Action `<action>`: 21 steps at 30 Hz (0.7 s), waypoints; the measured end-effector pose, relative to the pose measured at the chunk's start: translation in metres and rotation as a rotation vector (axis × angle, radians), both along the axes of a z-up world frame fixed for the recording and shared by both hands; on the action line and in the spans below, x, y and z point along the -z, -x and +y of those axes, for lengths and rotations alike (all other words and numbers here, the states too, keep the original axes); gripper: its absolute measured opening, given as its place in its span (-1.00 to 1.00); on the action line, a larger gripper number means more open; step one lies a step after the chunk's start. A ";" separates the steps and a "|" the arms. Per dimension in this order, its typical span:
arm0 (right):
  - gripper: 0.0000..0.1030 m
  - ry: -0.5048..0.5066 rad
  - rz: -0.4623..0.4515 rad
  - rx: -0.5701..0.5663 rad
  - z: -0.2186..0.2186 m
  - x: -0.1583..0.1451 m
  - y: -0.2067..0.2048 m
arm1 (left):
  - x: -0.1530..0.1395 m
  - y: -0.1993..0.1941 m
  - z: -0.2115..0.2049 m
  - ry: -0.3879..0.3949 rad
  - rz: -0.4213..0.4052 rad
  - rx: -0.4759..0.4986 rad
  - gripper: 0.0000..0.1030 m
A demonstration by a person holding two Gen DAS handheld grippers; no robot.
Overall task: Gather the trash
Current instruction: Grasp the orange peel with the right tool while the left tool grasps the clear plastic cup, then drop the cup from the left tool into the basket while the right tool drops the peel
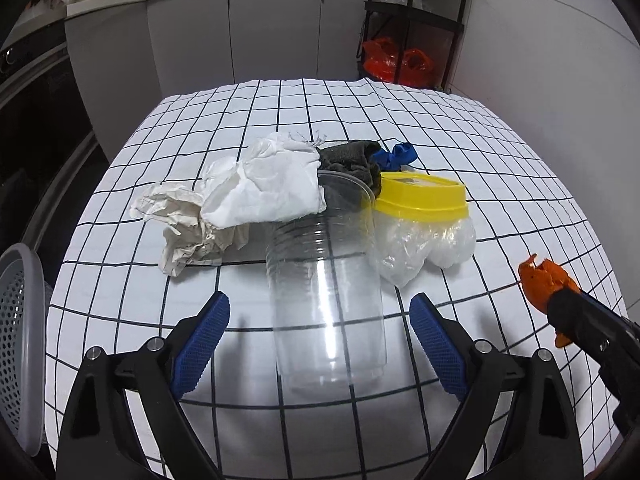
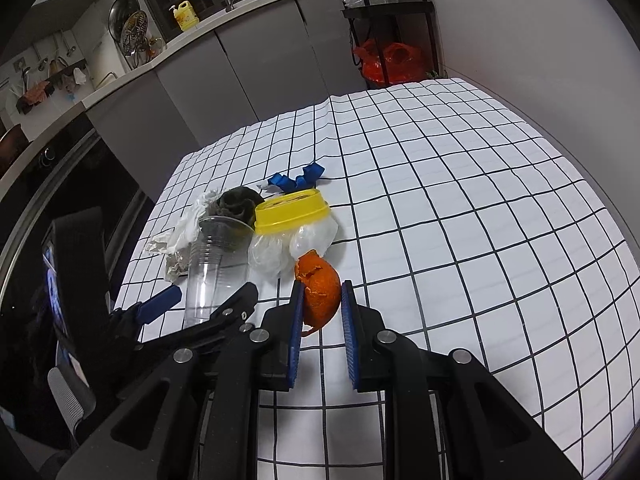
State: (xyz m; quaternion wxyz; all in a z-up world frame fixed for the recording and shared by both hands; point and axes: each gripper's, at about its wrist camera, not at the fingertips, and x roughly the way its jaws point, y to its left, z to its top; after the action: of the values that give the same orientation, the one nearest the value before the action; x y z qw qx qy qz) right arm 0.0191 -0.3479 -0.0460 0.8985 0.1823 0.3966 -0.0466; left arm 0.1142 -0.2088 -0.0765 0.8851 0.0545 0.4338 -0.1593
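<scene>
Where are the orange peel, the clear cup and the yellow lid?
orange peel (image 2: 320,294), right wrist view, middle of its outer skin.
clear cup (image 1: 326,304), left wrist view, middle of its side wall.
yellow lid (image 1: 422,197), left wrist view, its front rim.

Clear, glossy plastic for the cup (image 1: 326,280); crumpled matt paper (image 1: 192,228); soft white cloth (image 1: 264,184); rough, dull orange peel (image 2: 320,292); ribbed blue pads (image 1: 202,344); matt checked tablecloth (image 1: 460,140).
</scene>
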 end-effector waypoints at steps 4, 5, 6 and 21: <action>-0.65 0.000 0.003 -0.002 -0.001 0.001 -0.001 | 0.006 -0.003 -0.002 -0.004 0.035 0.009 0.15; -0.65 0.001 0.004 -0.002 -0.001 0.001 -0.001 | 0.008 -0.003 -0.002 0.002 0.048 0.012 0.06; -0.65 0.000 0.004 -0.002 -0.001 0.001 -0.001 | 0.010 -0.003 0.000 0.007 0.058 0.015 0.01; -0.65 0.016 -0.023 -0.040 0.018 -0.009 0.001 | -0.035 0.059 0.067 0.061 -0.041 0.028 -0.05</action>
State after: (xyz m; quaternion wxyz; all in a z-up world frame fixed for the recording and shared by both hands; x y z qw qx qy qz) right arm 0.0180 -0.3300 -0.0368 0.9052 0.1675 0.3894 -0.0296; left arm 0.0556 -0.1415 -0.0412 0.8929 0.0365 0.4096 -0.1837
